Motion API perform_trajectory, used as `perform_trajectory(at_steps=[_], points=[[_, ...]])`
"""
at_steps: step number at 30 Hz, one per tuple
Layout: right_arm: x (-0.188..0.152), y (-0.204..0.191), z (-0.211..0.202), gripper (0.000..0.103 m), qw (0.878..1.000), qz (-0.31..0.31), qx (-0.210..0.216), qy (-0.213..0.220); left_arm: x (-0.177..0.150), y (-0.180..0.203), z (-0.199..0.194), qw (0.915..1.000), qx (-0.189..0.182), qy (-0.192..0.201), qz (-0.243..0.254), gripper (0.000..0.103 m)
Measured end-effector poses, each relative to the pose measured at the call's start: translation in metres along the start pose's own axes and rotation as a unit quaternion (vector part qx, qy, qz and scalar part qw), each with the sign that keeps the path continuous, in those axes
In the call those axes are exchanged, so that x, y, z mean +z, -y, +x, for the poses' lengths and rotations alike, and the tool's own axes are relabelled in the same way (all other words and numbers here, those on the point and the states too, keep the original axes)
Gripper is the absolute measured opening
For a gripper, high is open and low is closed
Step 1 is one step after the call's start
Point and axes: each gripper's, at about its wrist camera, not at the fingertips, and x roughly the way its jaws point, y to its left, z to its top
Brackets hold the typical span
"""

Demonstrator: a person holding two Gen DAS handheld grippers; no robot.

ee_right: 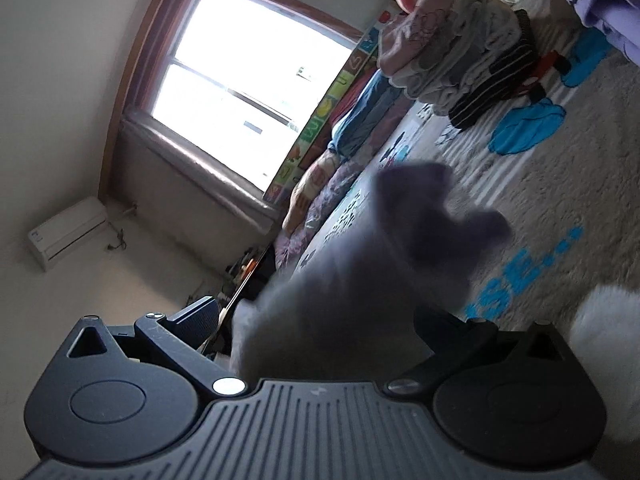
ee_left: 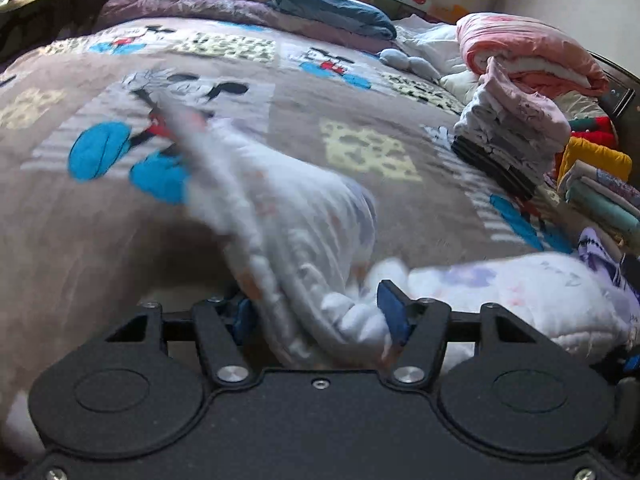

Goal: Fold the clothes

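A white fleece garment with small pastel prints [ee_left: 304, 216] hangs blurred above the brown Mickey Mouse bed cover [ee_left: 320, 96]. My left gripper [ee_left: 320, 312] is shut on a bunched edge of it, cloth filling the gap between the blue pads [ee_left: 394, 308]. In the right wrist view the same garment [ee_right: 360, 280] looks grey and blurred, and my right gripper [ee_right: 320, 328] is shut on it, tilted sideways over the bed cover [ee_right: 580, 184]. The fingertips are hidden by cloth.
A stack of folded clothes [ee_left: 512, 128] stands at the right of the bed, also in the right wrist view [ee_right: 460, 52]. Pink folded quilt [ee_left: 528, 48], colourful folded items [ee_left: 600, 184], pillows and bedding [ee_left: 332, 8] at the head. A window [ee_right: 248, 76] and wall beyond.
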Motion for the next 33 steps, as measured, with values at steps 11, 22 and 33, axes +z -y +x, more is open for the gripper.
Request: perform_trajectory(at_steps=[11,22,33], points=[[-0.032,0.024,-0.016,0.103,0.992,0.109,-0.062,-0.027,-0.033,-0.082,-0.009,0.9858,-0.048,0.012,-0.161,0.081],[-0.044,0.018,-0.018,0.084,0.993,0.075,-0.089,-0.037,0.000,-0.138,0.022,0.9556,-0.129,0.044,-0.261,0.092],[-0.040,0.028,-0.011,0.062,0.994,0.067,-0.074,-0.040,0.037,-0.126,0.071,0.9665,-0.175,0.018,-0.187,0.102]])
